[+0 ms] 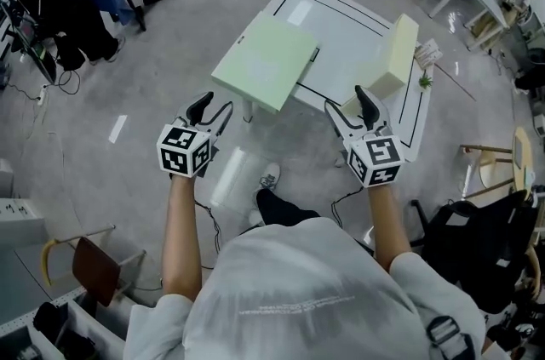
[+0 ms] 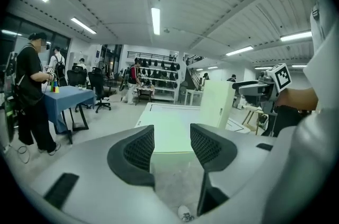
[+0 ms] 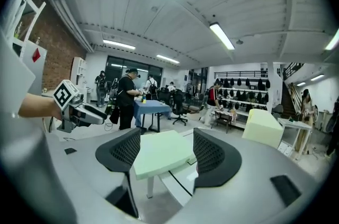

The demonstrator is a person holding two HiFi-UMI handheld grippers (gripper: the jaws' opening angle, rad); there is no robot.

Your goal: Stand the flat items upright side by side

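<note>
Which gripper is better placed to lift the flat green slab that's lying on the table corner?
Left, probably. The left gripper, jaws open and empty, faces the flat slab's overhanging near edge; the right gripper sits in front of the upright slab.

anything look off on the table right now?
Yes: the pale green flat foam slab lies askew at the left corner of the white table, hanging well past the edge and covering part of the black outline. The cream foam slab stands upright at the right side. Nothing else stands out.
</note>
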